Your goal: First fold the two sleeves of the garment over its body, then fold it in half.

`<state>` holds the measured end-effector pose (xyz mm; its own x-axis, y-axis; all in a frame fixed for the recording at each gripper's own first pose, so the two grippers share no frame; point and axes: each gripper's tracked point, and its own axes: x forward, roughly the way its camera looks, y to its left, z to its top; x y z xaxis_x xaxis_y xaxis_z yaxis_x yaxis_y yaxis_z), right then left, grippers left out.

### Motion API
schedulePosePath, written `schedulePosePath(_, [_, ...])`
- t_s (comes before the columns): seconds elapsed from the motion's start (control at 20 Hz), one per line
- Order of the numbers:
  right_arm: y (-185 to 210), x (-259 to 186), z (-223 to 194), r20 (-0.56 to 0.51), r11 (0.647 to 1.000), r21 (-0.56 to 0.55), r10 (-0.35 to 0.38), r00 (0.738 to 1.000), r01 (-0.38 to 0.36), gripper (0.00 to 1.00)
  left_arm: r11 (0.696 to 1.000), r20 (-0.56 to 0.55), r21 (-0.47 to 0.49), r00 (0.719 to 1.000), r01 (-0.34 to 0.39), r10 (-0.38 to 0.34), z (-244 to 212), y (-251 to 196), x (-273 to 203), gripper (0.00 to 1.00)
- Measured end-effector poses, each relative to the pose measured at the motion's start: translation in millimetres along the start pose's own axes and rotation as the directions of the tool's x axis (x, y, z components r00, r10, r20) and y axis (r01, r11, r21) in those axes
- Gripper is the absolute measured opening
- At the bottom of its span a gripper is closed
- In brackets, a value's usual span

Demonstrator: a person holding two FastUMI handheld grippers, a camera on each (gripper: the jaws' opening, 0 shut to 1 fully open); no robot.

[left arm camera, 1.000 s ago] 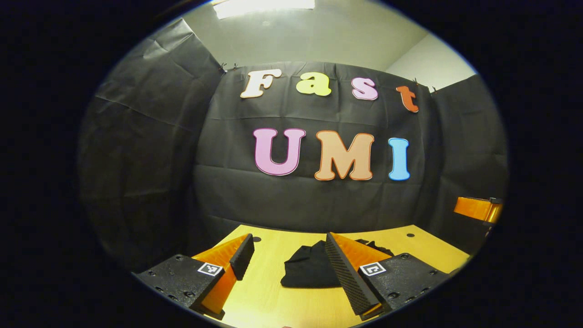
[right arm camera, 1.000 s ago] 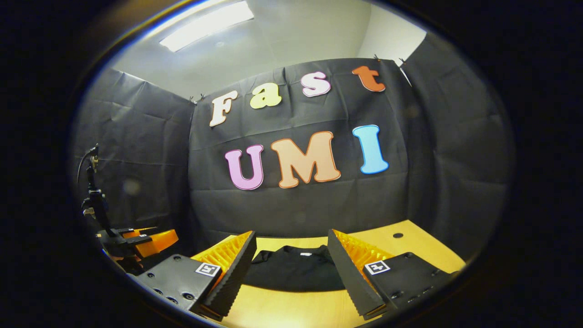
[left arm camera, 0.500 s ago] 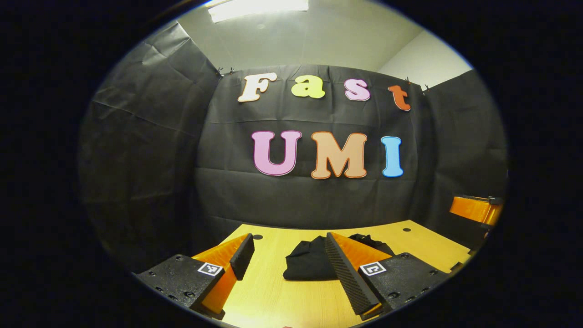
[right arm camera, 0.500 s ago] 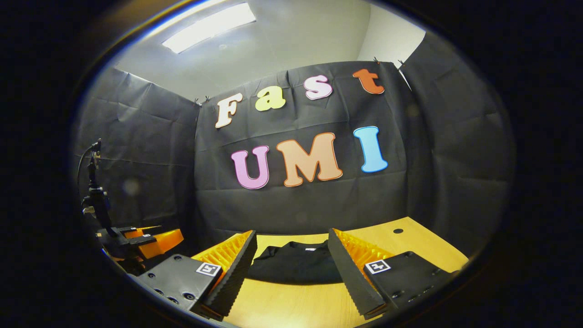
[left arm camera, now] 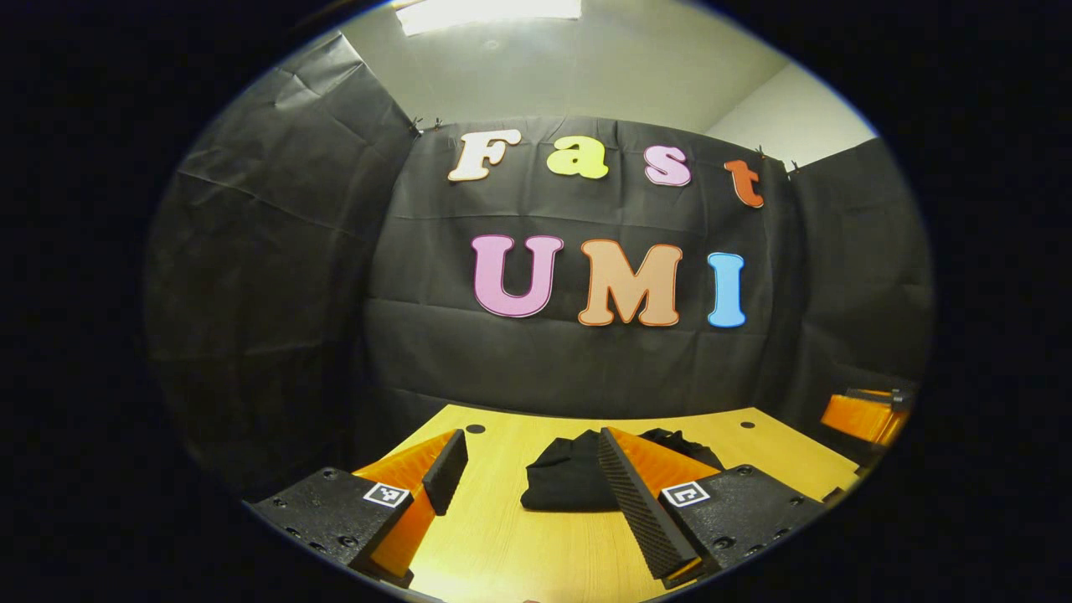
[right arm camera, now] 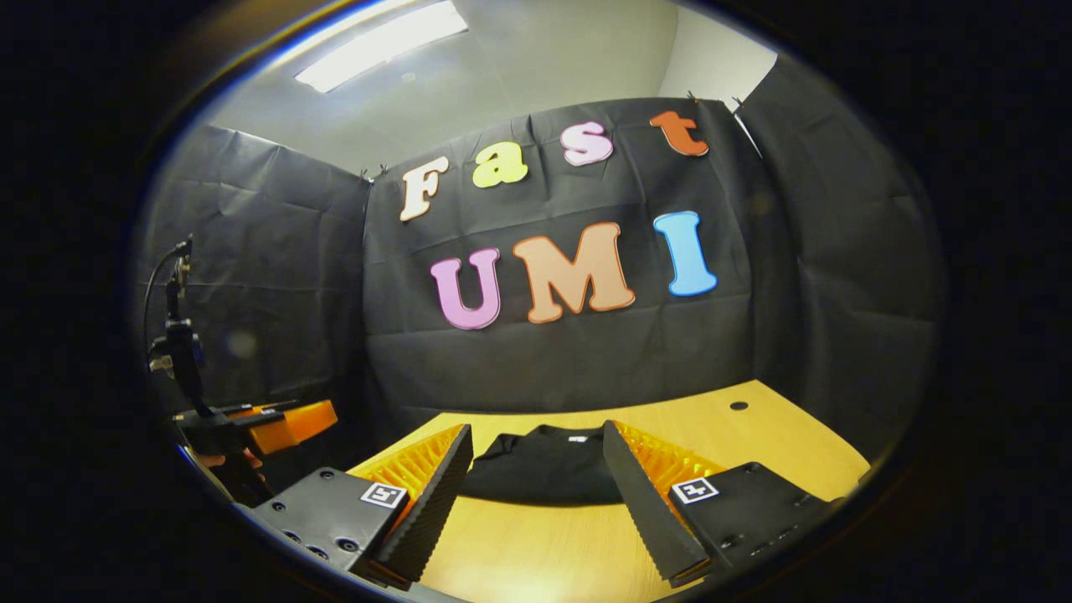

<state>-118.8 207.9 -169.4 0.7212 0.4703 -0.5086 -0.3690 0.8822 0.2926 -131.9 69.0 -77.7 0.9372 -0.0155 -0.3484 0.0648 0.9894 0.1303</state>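
Observation:
A black garment (left arm camera: pixel 569 486) lies folded in a compact bundle on the wooden table (left arm camera: pixel 519 553). In the right gripper view the garment (right arm camera: pixel 540 469) shows its collar with a small white tag facing me. My left gripper (left arm camera: pixel 528 469) hovers open above the table, short of the garment, with nothing between its fingers. My right gripper (right arm camera: pixel 536 465) is open too, held back from the garment's near edge. The right gripper (left arm camera: pixel 863 412) appears at the far right of the left gripper view, and the left gripper (right arm camera: pixel 280 421) at the left of the right gripper view.
The table (right arm camera: pixel 553 553) has small dark holes (right arm camera: pixel 738 405) near its back corners. Black cloth walls close in behind and on both sides. A hand holds the left gripper's handle (right arm camera: pixel 226 461), with a cable stand rising above it.
Both grippers have tipped slightly downward, so the table and garment sit a little higher in the right gripper view. The garment has not moved. Both grippers stay open.

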Motion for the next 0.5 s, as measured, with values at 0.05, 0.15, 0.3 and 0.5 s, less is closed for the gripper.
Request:
schedulePosePath(0.05, [2,0,-4,-0.012,1.0,0.004,0.006,1.0,-0.006,0.99,1.0,0.001,-0.001,1.0,0.001,-0.001,1,0,-1,0.92])
schedulePosePath(0.15, [5,-1,2,0.002,1.0,-0.003,0.01,1.0,-0.01,0.98,1.0,0.005,0.002,1.0,0.007,-0.007,3,-2,-4,0.93])
schedulePosePath(0.3, [7,0,5,0.019,0.999,-0.032,0.013,1.0,-0.013,0.99,0.999,0.007,0.036,1.0,0.009,-0.01,3,-1,-8,0.93])
schedulePosePath(0.5, [7,-4,10,0.031,0.999,-0.048,0.017,0.999,-0.016,0.96,0.999,0.008,0.028,1.0,0.019,-0.02,6,-7,-11,0.93])
